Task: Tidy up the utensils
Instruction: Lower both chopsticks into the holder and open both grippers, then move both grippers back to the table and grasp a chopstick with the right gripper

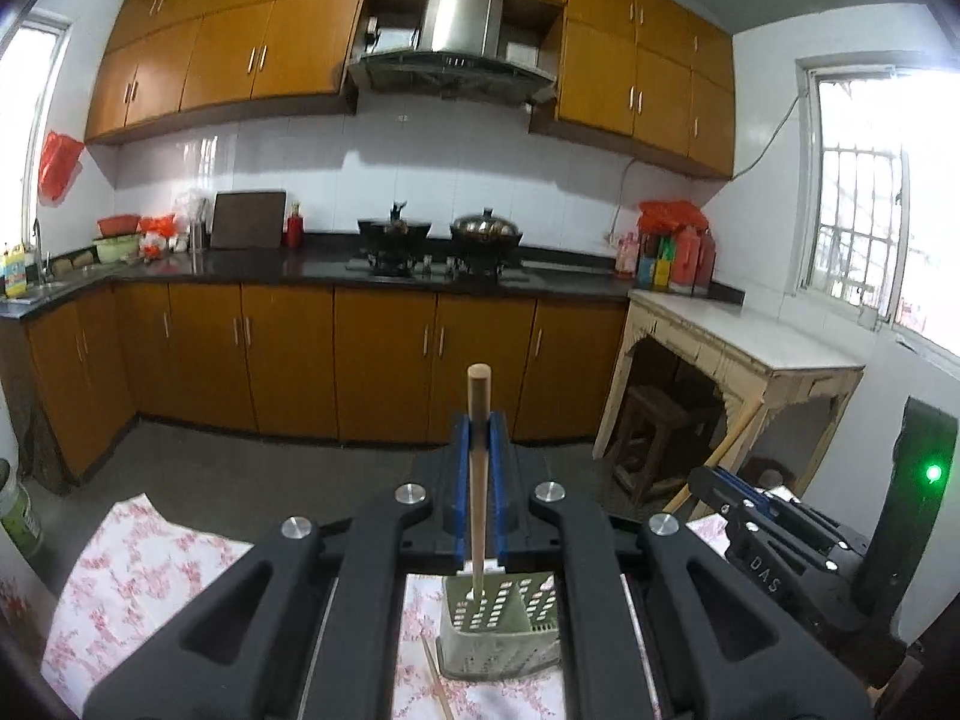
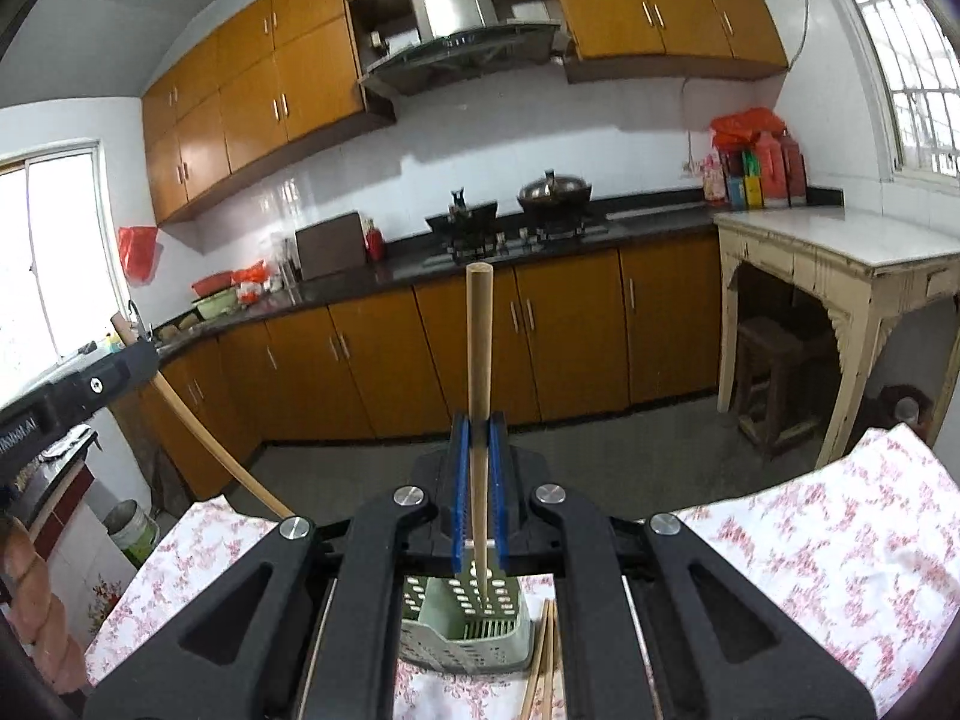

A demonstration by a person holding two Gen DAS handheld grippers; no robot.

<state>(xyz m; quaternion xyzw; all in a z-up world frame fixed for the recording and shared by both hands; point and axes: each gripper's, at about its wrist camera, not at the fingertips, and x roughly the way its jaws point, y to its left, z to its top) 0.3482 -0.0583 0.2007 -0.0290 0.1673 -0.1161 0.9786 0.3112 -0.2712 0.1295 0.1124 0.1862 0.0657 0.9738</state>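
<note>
Between the blue pads of each gripper, left (image 1: 478, 423) and right (image 2: 478, 423), one wooden chopstick (image 1: 478, 450) is clamped, two in all. Below them, one green perforated utensil basket (image 2: 465, 630) stands on the floral-clothed counter (image 2: 810, 540), with two loose chopsticks (image 2: 543, 660) lying just right of it.

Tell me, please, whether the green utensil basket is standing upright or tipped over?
Upright. The basket sits on the floral cloth with its open top upward, perforated walls rising, in both views.

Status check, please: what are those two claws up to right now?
Left gripper shut on chopstick. Right gripper likewise. Green holder below. Nothing blocking.
</note>
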